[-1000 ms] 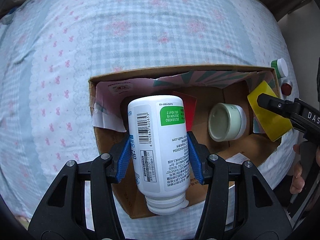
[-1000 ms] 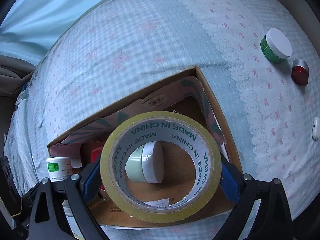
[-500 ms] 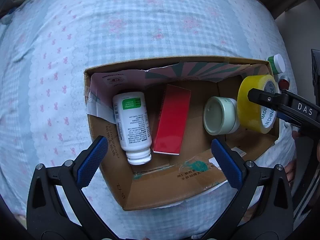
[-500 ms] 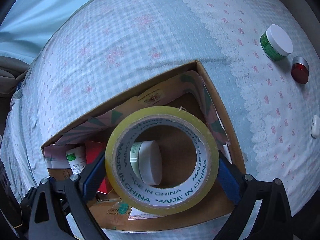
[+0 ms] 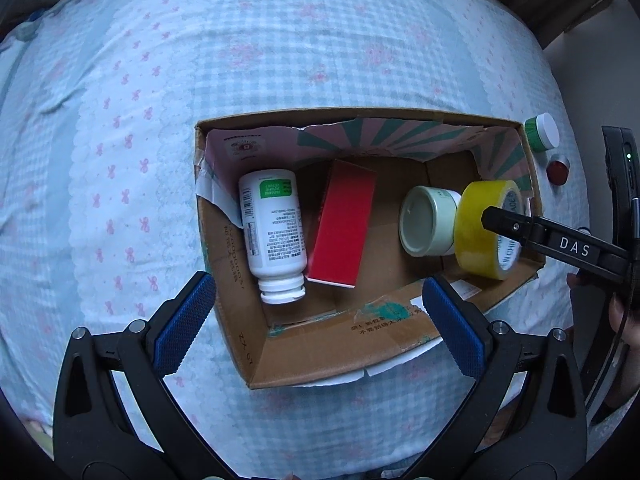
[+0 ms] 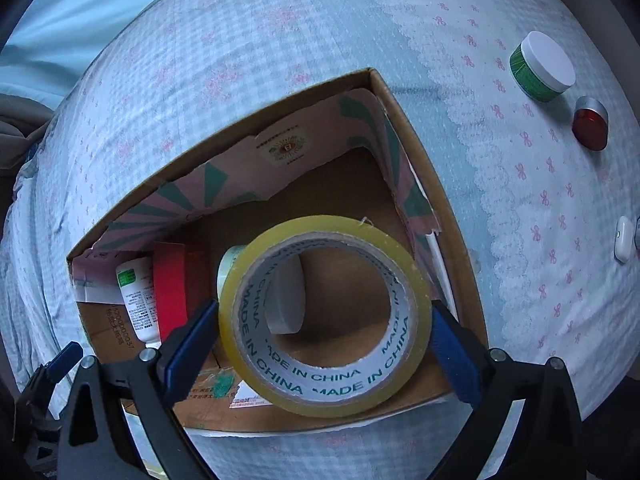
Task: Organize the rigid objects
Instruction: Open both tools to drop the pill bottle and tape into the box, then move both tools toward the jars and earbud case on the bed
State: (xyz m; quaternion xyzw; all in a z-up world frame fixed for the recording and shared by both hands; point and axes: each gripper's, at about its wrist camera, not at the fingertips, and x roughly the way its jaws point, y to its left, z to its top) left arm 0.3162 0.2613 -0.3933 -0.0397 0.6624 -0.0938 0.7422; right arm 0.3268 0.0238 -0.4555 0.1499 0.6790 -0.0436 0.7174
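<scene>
An open cardboard box (image 5: 320, 344) sits on the bed. Inside lie a white pill bottle (image 5: 274, 232), a red box (image 5: 344, 226) and a pale green jar (image 5: 426, 220). My left gripper (image 5: 320, 320) is open and empty above the box's near wall. My right gripper (image 6: 324, 340) is shut on a yellow tape roll (image 6: 324, 316) and holds it over the box's right end, next to the jar; the roll also shows in the left wrist view (image 5: 486, 232). The bottle (image 6: 136, 300) and red box (image 6: 170, 288) show behind it.
A green jar with a white lid (image 6: 542, 66) and a small red jar (image 6: 590, 122) lie on the bedspread right of the box. A white device (image 6: 623, 239) lies further right. The checked bedspread (image 5: 120, 160) surrounds the box.
My left gripper let go of the white bottle into the box's left end, opened and drew back. My right gripper lowered the tape roll into the box's right end.
</scene>
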